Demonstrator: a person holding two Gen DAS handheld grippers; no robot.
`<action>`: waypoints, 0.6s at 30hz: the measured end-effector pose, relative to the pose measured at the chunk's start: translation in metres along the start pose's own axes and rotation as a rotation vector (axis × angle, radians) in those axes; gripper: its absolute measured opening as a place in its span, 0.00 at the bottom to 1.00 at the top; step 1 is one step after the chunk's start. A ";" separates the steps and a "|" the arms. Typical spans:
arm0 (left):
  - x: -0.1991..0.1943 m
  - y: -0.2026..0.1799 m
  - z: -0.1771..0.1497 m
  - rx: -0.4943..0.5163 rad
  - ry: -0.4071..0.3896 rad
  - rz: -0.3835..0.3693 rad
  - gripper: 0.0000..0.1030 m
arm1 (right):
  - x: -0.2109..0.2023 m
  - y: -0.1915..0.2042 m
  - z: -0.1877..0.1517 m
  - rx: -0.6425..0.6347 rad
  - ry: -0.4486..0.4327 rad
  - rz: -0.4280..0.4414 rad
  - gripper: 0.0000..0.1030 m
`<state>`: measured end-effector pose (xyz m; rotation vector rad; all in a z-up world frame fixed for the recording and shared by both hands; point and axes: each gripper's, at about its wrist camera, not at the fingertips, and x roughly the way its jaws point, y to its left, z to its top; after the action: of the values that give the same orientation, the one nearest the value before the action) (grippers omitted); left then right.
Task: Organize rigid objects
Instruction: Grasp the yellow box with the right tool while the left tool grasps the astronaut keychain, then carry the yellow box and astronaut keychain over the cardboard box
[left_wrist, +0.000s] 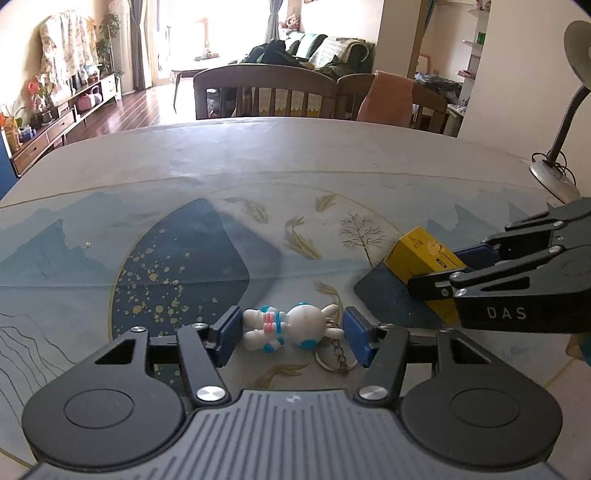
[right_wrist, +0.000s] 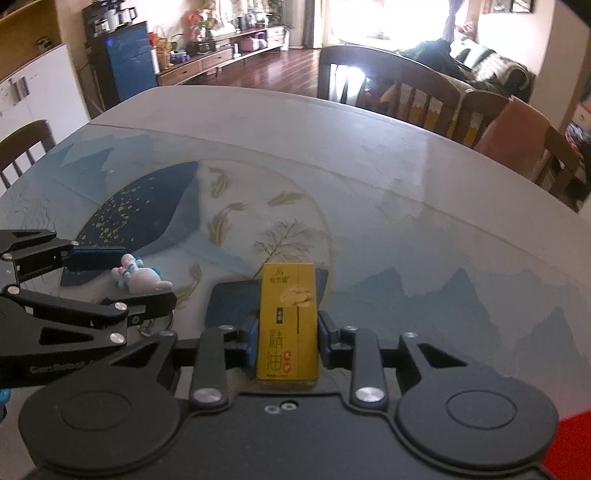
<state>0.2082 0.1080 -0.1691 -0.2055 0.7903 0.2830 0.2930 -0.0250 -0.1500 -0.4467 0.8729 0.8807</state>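
A white and blue rabbit astronaut keychain (left_wrist: 286, 326) lies on the table between the blue pads of my left gripper (left_wrist: 290, 338); the left pad touches its feet, the right pad stands just off its ears, so the jaws are open around it. Its key ring (left_wrist: 334, 360) lies by the right pad. My right gripper (right_wrist: 287, 341) is shut on a yellow box (right_wrist: 289, 325) with Chinese lettering, which rests on the table. The box (left_wrist: 424, 258) and right gripper (left_wrist: 448, 275) also show at the right in the left wrist view. The keychain (right_wrist: 138, 277) shows at the left in the right wrist view.
The table (left_wrist: 295, 166) has a painted blue landscape top. A desk lamp (left_wrist: 554, 173) stands at its far right. Wooden chairs (left_wrist: 266, 92) line the far edge, one with an orange cloth (left_wrist: 386, 96). Another chair (right_wrist: 22, 151) is at the left side.
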 end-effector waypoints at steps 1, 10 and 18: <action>0.000 0.000 0.001 -0.002 0.004 0.003 0.58 | -0.001 0.000 -0.001 0.016 0.005 -0.002 0.28; -0.011 -0.004 0.003 -0.019 0.031 0.000 0.57 | -0.032 0.004 -0.014 0.090 0.000 0.008 0.28; -0.037 -0.018 0.004 -0.018 0.037 -0.026 0.57 | -0.077 0.001 -0.028 0.152 -0.020 0.018 0.28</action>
<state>0.1919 0.0861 -0.1387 -0.2385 0.8213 0.2626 0.2532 -0.0799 -0.1042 -0.2983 0.9197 0.8275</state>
